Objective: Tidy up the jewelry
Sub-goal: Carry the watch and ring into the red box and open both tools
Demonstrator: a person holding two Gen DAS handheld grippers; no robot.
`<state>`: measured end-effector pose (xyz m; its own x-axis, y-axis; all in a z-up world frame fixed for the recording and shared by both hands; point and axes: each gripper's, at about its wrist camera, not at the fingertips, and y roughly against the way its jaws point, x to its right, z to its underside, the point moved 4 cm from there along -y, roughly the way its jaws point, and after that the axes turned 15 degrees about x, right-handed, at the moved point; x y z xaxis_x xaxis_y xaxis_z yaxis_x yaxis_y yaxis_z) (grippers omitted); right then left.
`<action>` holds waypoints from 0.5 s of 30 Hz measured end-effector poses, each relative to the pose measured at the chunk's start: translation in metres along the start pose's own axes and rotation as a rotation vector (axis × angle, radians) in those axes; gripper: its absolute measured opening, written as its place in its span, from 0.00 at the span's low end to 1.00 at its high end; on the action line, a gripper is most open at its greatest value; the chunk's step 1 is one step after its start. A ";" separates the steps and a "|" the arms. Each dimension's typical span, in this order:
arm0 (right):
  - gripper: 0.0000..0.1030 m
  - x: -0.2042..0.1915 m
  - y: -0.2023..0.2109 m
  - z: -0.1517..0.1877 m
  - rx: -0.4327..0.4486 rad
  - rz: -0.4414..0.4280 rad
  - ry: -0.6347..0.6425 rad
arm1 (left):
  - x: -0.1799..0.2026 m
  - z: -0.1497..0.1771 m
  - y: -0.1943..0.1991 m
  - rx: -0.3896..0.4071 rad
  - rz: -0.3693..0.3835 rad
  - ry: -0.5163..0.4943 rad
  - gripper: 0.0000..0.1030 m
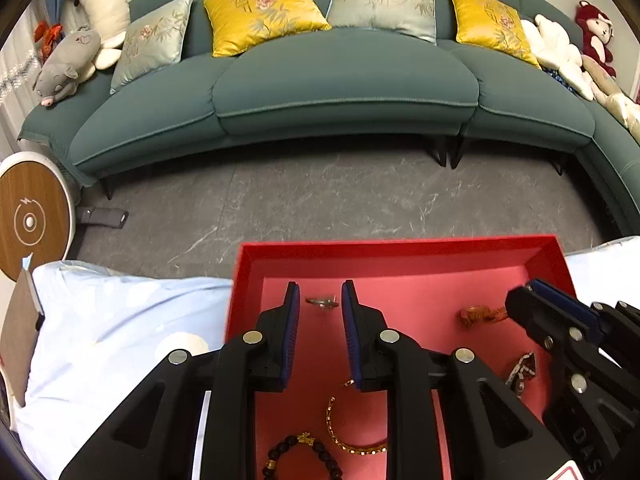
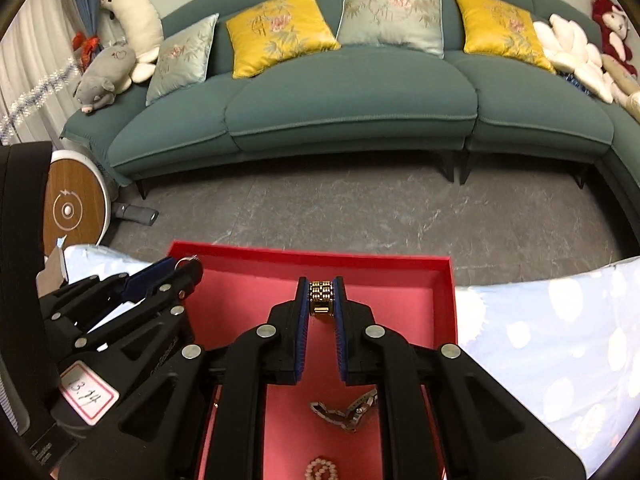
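A red tray (image 1: 400, 250) with a pink floor lies on a light blue cloth. My left gripper (image 1: 320, 296) hovers open over the tray, with a silver ring (image 1: 322, 302) on the floor between its tips. A gold chain bracelet (image 1: 348, 432) and a dark bead bracelet (image 1: 304, 456) lie below. My right gripper (image 2: 321, 294) is shut on a gold link bracelet (image 2: 321, 298), held above the tray (image 2: 312, 258). That bracelet looks orange in the left wrist view (image 1: 480, 315). A silver link bracelet (image 2: 344, 410) and a pearl piece (image 2: 320, 468) lie under it.
The light blue cloth (image 1: 112, 320) covers the table on both sides of the tray. Beyond the table's far edge is grey floor and a teal sofa (image 1: 344, 80) with cushions and plush toys. A round wooden side table (image 1: 28, 216) stands at the left.
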<state>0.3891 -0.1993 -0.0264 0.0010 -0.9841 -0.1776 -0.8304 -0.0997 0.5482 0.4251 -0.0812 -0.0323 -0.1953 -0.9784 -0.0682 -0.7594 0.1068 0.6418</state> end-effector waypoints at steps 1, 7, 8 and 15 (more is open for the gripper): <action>0.12 0.002 -0.002 0.003 -0.022 -0.010 -0.003 | -0.001 0.002 -0.001 -0.005 -0.005 -0.003 0.40; 0.24 0.009 0.021 0.017 -0.048 -0.023 0.005 | -0.014 0.010 0.026 0.038 -0.028 0.012 0.64; 0.25 0.010 0.033 0.017 -0.032 -0.027 0.004 | -0.020 0.010 0.037 0.053 -0.017 0.032 0.64; 0.34 0.009 0.126 0.021 0.083 -0.051 0.051 | -0.051 0.030 0.128 0.125 -0.011 0.052 0.64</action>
<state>0.2725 -0.2181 0.0238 0.0710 -0.9845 -0.1602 -0.8719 -0.1392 0.4695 0.3196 -0.0124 0.0304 -0.1567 -0.9871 -0.0331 -0.8336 0.1142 0.5404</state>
